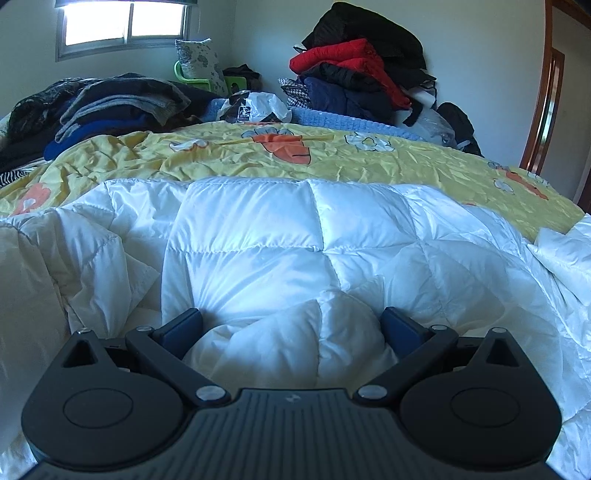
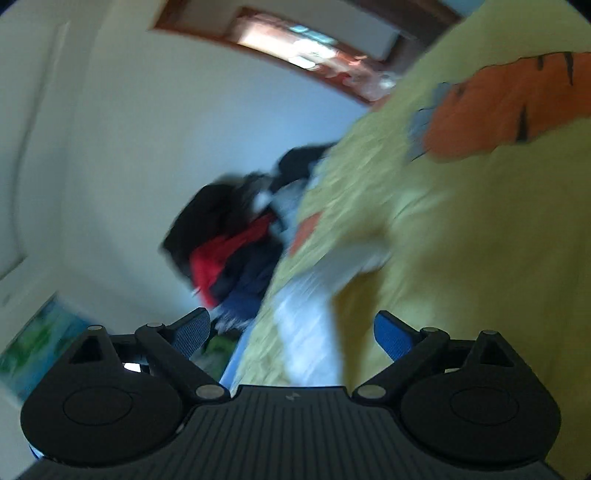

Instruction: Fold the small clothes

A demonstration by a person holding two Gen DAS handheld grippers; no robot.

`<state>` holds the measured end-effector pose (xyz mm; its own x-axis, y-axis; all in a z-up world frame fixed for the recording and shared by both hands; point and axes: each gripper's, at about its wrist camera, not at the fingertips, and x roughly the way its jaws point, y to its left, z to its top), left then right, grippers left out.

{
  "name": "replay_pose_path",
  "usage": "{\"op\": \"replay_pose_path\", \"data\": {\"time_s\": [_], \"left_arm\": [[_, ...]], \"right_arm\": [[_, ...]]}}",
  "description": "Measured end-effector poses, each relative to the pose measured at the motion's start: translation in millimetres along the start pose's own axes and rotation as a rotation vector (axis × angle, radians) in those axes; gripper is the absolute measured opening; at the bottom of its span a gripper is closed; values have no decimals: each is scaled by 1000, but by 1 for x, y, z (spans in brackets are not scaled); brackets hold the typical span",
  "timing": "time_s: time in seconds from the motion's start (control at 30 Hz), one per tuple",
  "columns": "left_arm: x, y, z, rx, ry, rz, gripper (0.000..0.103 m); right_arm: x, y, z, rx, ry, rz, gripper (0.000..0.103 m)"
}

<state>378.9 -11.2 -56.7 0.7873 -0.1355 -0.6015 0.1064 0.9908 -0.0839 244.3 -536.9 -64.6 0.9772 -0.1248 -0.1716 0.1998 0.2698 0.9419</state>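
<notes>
Puffed white quilted down garment (image 1: pixel 266 243) bulges up between the blue pads of the left hand-held gripper (image 1: pixel 291 325), whose jaws stand wide with a fold of that fabric between them; whether the pads press it I cannot tell. This garment lies spread across the near part of the bed, reaching from 9 o'clock to 3 o'clock. Beyond it, toward 12 o'clock, stretches a wrinkled yellow bedspread printed with orange carrots and white flowers (image 1: pixel 258 151), bare in its middle. At 10 o'clock sits a heap of dark grey and blue folded clothes (image 1: pixel 110 107); at 1 o'clock a tall pile of black, red and navy jackets (image 1: pixel 362 70) leans against the pale wall. A bright window (image 1: pixel 125 22) is at 11 o'clock, a wooden door frame (image 1: pixel 543 110) at 2 o'clock.

The right hand-held gripper (image 2: pixel 291 332) is released, nothing between its pads, in a blurred, tilted view.
</notes>
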Motion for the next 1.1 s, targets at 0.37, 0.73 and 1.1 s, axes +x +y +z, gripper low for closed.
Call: {"op": "replay_pose_path", "data": {"time_s": [0.37,0.73,1.1], "left_arm": [[1,-1,0,-3,0,5,103],[-23,-18,8,4,-49,51,103],[-23,-66,62,-520,170,-600,103]], "right_arm": [[104,-25,16,184,183,65,36],[69,83,-40,-702,9,134,14],[2,114,-239,-1709,9,368,11]]}}
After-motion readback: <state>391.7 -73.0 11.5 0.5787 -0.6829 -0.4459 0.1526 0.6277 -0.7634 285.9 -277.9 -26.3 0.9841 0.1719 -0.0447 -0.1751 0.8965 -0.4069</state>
